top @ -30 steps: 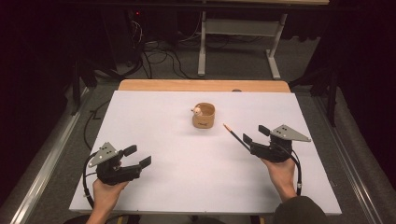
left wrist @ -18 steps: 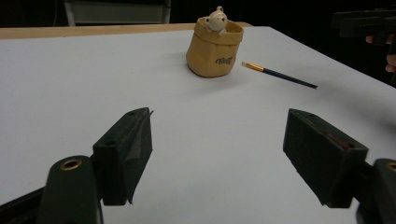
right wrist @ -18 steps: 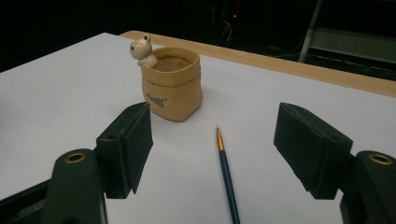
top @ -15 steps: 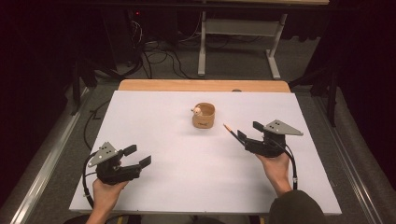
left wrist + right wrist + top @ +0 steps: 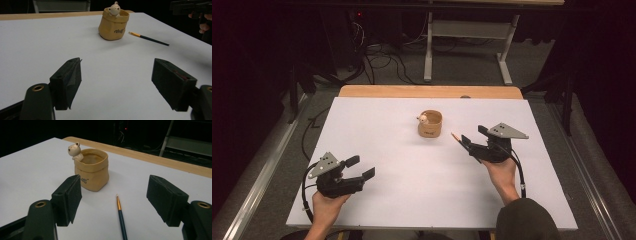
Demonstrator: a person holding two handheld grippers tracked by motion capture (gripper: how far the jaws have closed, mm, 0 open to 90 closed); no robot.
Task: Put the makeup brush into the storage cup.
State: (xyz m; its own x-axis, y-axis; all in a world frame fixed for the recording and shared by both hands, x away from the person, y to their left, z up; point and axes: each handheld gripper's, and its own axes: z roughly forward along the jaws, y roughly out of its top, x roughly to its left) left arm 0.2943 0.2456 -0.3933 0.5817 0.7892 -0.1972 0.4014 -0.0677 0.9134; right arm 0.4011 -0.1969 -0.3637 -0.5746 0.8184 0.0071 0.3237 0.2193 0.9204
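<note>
- Right tongs (image 5: 468, 142) hovered over the paintbrush (image 5: 121, 216), jaws spread wide, nothing held.
- Left tongs (image 5: 360, 167) wide open too, empty, parked near the front-left of the white tabletop (image 5: 377, 125), well apart from everything.
- Paintbrush lay flat on the tabletop just right of the tan bag-shaped pot (image 5: 430, 125), near it but apart from it.
- In the right gripper view, brush sat between the two jaws and slightly ahead, long axis running roughly along the line of sight, gold ferrule and tip pointing away, dark handle passing out under the frame's bottom edge.
- Jaws straddled the handle crosswise, so judged well lined up for closing on it; likely needed only a drop down.
- Right hand (image 5: 498, 172) clearly nearer to the brush; left far off.
- High view: most of the brush hidden under the right tongs, just the orange tip (image 5: 454, 135) poking out toward the pot.
- Left gripper view gave the whole brush (image 5: 148, 38) side-on, lying at a slant beside the pot (image 5: 113, 24), and the right tongs (image 5: 190, 7) above its handle end.
- Small bear figurine (image 5: 75, 151) perched on the pot rim, seen best in the right gripper view; pot interior looked empty there.
</note>
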